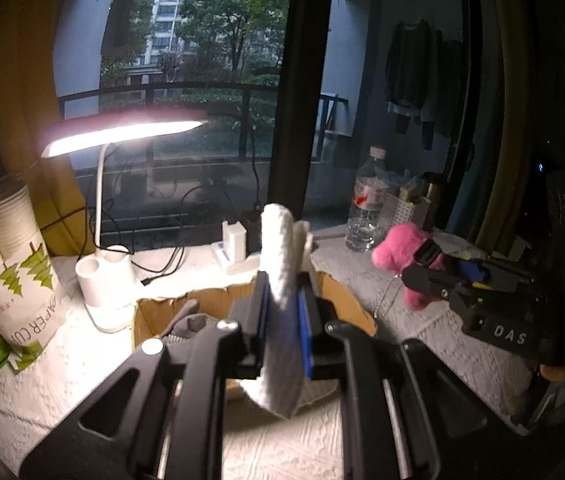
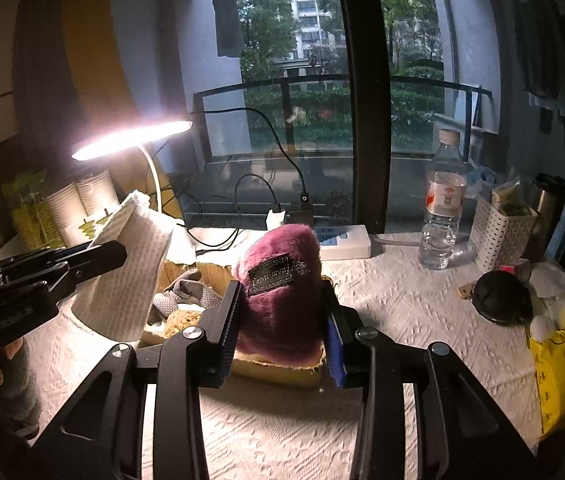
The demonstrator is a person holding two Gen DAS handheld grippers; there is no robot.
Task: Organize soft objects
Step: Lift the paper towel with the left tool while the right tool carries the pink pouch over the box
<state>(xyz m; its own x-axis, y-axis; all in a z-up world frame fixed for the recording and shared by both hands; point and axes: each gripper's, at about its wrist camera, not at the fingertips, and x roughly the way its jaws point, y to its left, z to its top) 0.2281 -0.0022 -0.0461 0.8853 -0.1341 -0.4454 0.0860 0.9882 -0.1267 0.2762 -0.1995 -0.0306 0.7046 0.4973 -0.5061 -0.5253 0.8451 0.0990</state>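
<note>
My left gripper [image 1: 284, 312] is shut on a white knitted cloth [image 1: 280, 264] and holds it upright above an open cardboard box [image 1: 354, 300]. The cloth also shows at the left of the right wrist view [image 2: 130, 272], with the left gripper [image 2: 94, 258] clamped on it. My right gripper [image 2: 282, 320] is shut on a pink plush toy [image 2: 282, 280] with a dark label, held over the box [image 2: 274, 368]. In the left wrist view the plush [image 1: 398, 252] and the right gripper [image 1: 426, 268] are at the right. Grey fabric [image 2: 186, 292] lies inside the box.
A lit desk lamp [image 1: 122, 136] stands behind the box, with paper cups [image 1: 6, 248] at the left. A water bottle [image 2: 442, 208], a white perforated basket [image 2: 498, 232], a power strip [image 2: 342, 240], a black round object [image 2: 498, 296] and a yellow bag [image 2: 562, 376] sit on the table's right side.
</note>
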